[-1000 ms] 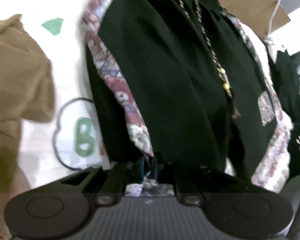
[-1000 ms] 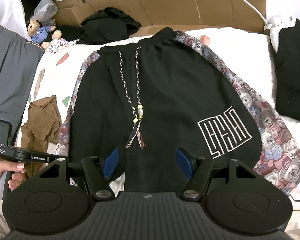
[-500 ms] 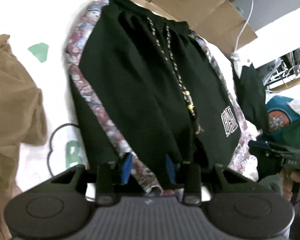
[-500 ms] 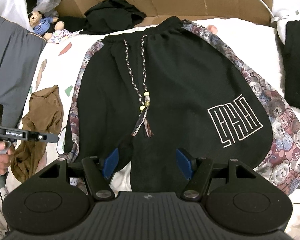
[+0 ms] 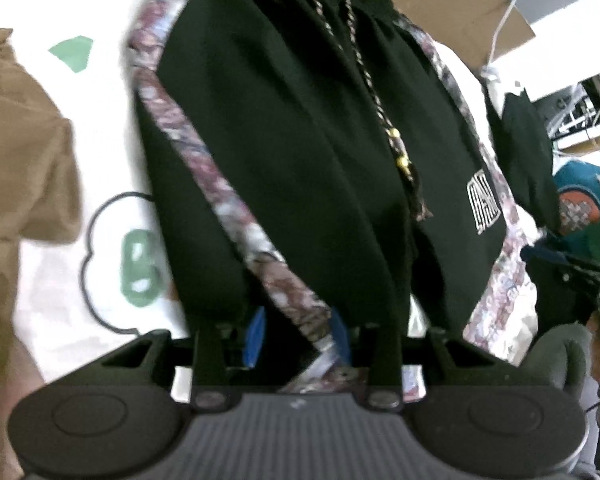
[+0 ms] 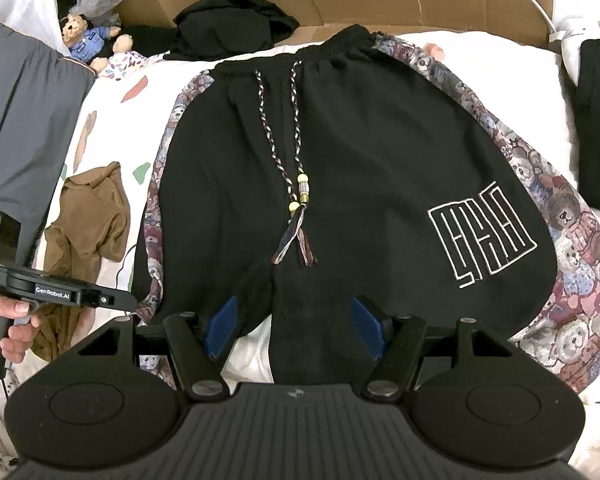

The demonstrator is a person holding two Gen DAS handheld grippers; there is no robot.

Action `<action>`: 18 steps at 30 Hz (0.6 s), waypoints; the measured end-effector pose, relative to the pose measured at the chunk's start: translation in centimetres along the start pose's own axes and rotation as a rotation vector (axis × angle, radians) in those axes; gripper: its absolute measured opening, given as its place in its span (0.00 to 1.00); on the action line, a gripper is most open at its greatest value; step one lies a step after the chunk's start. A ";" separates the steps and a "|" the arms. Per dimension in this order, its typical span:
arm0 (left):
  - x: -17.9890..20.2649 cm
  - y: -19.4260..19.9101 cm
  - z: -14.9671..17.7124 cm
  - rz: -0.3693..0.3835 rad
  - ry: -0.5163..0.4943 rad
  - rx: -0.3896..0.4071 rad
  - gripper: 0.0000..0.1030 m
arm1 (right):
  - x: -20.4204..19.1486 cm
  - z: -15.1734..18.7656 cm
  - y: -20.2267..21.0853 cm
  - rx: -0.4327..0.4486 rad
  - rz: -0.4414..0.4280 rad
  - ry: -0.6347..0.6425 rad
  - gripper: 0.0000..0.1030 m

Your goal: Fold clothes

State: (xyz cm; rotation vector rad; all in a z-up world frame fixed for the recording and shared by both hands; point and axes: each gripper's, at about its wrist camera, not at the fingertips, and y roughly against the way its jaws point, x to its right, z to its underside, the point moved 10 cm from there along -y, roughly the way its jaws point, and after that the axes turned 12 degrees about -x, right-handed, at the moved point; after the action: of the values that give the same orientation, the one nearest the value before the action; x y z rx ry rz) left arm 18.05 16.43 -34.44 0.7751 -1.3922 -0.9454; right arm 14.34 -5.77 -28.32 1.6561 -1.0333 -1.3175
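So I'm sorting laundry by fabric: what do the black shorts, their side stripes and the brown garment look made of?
Shorts: matte black knit, probably fleece, with a fuzzy surface. Side stripes: woven, tapestry-like teddy-bear cloth. Brown garment: thin and smooth with a slight sheen, limp creases, possibly synthetic.

Matt black knit shorts (image 6: 360, 168) with woven tapestry side panels (image 6: 560, 232).

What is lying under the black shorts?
The black shorts lie spread on a white printed sheet, which shows around them. Whatever is directly beneath the fabric is covered, so it cannot be seen.
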 end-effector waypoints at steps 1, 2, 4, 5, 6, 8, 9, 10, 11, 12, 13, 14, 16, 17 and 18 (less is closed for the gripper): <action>0.1 -0.4 0.0 -0.011 0.002 -0.011 0.37 | 0.1 0.0 0.0 0.000 -0.001 -0.001 0.66; 0.2 -0.7 0.0 -0.016 0.011 -0.019 0.38 | 0.2 0.1 0.1 0.002 -0.004 -0.003 0.66; 0.0 -1.2 0.1 -0.026 0.036 -0.034 0.38 | 0.4 0.1 0.2 0.006 -0.009 -0.007 0.66; -0.2 -1.4 0.1 -0.037 0.047 -0.042 0.38 | 0.4 0.1 0.2 0.006 -0.010 -0.009 0.66; -0.3 -1.6 0.2 -0.048 0.053 -0.047 0.38 | 0.5 0.2 0.2 0.006 -0.012 -0.011 0.66; -0.8 -2.2 0.5 -0.078 0.076 -0.061 0.38 | 0.7 0.3 0.0 0.003 -0.014 -0.015 0.66; -0.9 -2.3 0.6 -0.076 0.085 -0.061 0.38 | 0.7 0.4 -0.1 0.001 -0.015 -0.017 0.67; -1.0 -2.6 0.7 -0.072 0.099 -0.061 0.38 | 0.8 0.5 -0.2 0.000 -0.016 -0.018 0.66; -1.1 -2.8 0.7 -0.069 0.108 -0.061 0.37 | 0.8 0.5 -0.3 -0.001 -0.017 -0.019 0.66; -1.1 -3.0 0.8 -0.068 0.114 -0.063 0.35 | 0.9 0.6 -0.4 -0.003 -0.017 -0.020 0.66; -1.1 -3.3 0.9 -0.066 0.121 -0.064 0.33 | 0.9 0.6 -0.5 -0.004 -0.018 -0.021 0.66; -1.1 -3.4 1.0 -0.064 0.123 -0.061 0.28 | 0.9 0.6 -0.6 -0.006 -0.019 -0.022 0.66; -0.9 -3.5 1.0 -0.065 0.119 -0.046 0.24 | 1.0 0.7 -0.7 -0.008 -0.020 -0.024 0.66; -0.9 -3.5 1.0 -0.068 0.115 -0.041 0.18 | 1.0 0.8 -0.8 -0.010 -0.020 -0.025 0.66; -0.8 -3.5 1.0 -0.072 0.112 -0.038 0.16 | 1.0 0.8 -1.0 -0.014 -0.020 -0.026 0.66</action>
State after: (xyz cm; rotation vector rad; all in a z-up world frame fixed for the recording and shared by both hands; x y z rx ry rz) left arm 16.84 15.68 -37.88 0.8417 -1.2528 -0.9666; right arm 13.80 -6.43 -29.73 1.6473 -1.0228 -1.3595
